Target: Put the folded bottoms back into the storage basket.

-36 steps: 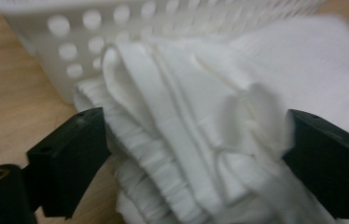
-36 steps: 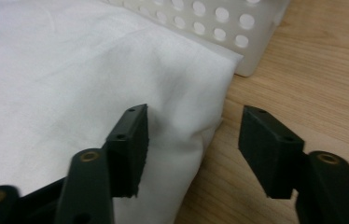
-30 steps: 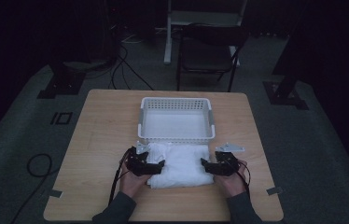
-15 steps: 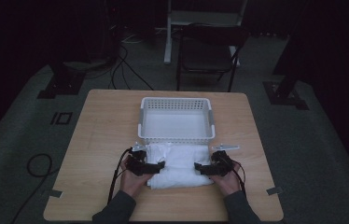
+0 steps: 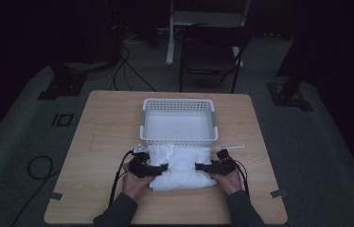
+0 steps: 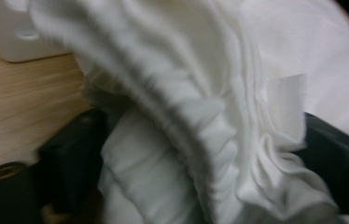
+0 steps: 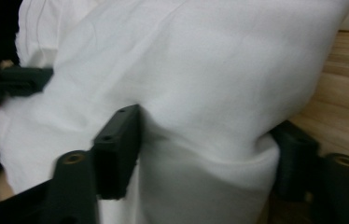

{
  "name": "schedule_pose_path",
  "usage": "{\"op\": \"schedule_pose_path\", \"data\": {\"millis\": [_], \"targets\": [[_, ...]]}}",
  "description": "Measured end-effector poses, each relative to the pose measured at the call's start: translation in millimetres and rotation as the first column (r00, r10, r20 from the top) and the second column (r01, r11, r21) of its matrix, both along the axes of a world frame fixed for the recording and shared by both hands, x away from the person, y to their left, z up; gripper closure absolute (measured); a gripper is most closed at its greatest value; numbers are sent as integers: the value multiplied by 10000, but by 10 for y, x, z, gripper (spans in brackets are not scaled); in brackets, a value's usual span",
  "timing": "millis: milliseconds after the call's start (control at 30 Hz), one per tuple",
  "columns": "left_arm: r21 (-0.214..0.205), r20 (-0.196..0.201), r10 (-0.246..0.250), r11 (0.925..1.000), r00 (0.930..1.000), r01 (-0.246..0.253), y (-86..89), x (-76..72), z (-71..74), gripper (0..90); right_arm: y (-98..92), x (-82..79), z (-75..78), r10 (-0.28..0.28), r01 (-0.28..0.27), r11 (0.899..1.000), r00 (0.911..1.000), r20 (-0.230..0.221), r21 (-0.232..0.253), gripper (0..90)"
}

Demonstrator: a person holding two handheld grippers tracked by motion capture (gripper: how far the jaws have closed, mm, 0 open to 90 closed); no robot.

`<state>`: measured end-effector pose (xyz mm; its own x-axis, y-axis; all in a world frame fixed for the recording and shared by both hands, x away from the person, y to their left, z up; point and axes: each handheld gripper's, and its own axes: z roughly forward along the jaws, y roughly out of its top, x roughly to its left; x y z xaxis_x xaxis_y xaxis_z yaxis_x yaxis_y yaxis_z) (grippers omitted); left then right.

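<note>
Dim room, dark floor with cables, and a light wooden bench in the middle of it. At its near edge a person's two hands each hold a gripper, and both meet on a folded white cloth.

Left gripper: its jaws sit either side of the cloth's gathered left end, with bunched folds wedged between them, so it is pinching the fabric. Right gripper: its jaws straddle the cloth's right end, a fold pressed between them, also pinching.

Between the two grippers the cloth lies as a thick bundle, its long axis running left to right across the bench. Its far edge lies just beside the near wall of a white basket, which sits directly beyond the cloth, away from the person. Both hands are about equally near the basket, so carrying the bundle there would likely mean lifting it forward together.

A small pale object lies on the bench right of the basket's near corner.

Compared with a second ago, the right gripper has moved inward onto the cloth; the left looks unchanged.
</note>
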<state>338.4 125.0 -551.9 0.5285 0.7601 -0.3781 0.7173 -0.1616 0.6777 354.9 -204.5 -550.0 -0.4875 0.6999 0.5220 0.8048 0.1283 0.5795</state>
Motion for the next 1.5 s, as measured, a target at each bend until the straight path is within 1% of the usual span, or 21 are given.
{"op": "schedule_pose_path", "data": {"millis": [67,133,200,267,333,367,467,567,633,733,833,967,1067,1133,1233,1367,1500], "targets": [[-259,-266,-195,9995,9995,189,0,21,5,234,2,44,-4,34,-31,9999,9997,-260,143,437],[-552,-640,-480,9975,9968,445,14,58,13,319,8,64,-7,33,-24,9998,9991,-434,211,489],[-666,-640,-550,9965,9964,508,16,55,21,385,1,50,-12,-27,41,9992,9994,-354,387,557],[-668,-515,-497,9967,9974,462,14,24,32,429,-7,11,-9,-65,67,9990,10000,-43,452,612],[-619,-284,-419,9973,9987,401,8,-15,46,460,-4,-38,10,-26,13,9994,9992,389,347,650],[-597,-129,-390,9975,9992,382,4,-34,50,469,3,-64,25,32,-47,9997,9977,681,221,662],[-556,162,-241,9981,9996,250,-12,-99,80,499,43,-153,91,290,-226,9986,9895,1419,-468,683],[-180,550,-162,9997,9984,172,-49,-171,149,517,85,-212,142,451,-268,9950,9803,1924,-963,691],[-31,778,-178,9998,9968,181,-69,-210,186,520,105,-237,171,522,-266,9920,9764,2094,-1230,693],[-15,891,-155,9999,9959,157,-79,-234,220,521,139,-272,221,508,-157,9869,9749,2167,-1608,694],[-70,975,-126,9999,9952,133,-84,-262,260,523,160,-307,265,567,-121,9824,9702,2357,-1865,695],[-98,1131,-162,9998,9934,174,-92,-309,338,524,150,-352,337,610,-123,9820,9650,2551,-1886,696],[-84,1308,-261,9996,9911,274,-85,-338,402,523,145,-389,397,641,-142,9811,9648,2549,-1932,697],[-106,1360,-303,9994,9902,321,-78,-356,440,523,155,-420,440,643,-109,9797,9630,2617,-2004,698],[-205,1422,-265,9993,9895,297,-72,-386,482,523,160,-459,499,690,-108,9785,9582,2778,-2059,699],[-187,1691,-178,9996,9854,213,-89,-435,530,523,158,-504,574,639,-25,9790,9533,2953,-2037,699],[-348,1877,-127,9992,9821,195,-82,-476,602,524,147,-537,641,618,13,9802,9481,3120,-1981,699]]}}
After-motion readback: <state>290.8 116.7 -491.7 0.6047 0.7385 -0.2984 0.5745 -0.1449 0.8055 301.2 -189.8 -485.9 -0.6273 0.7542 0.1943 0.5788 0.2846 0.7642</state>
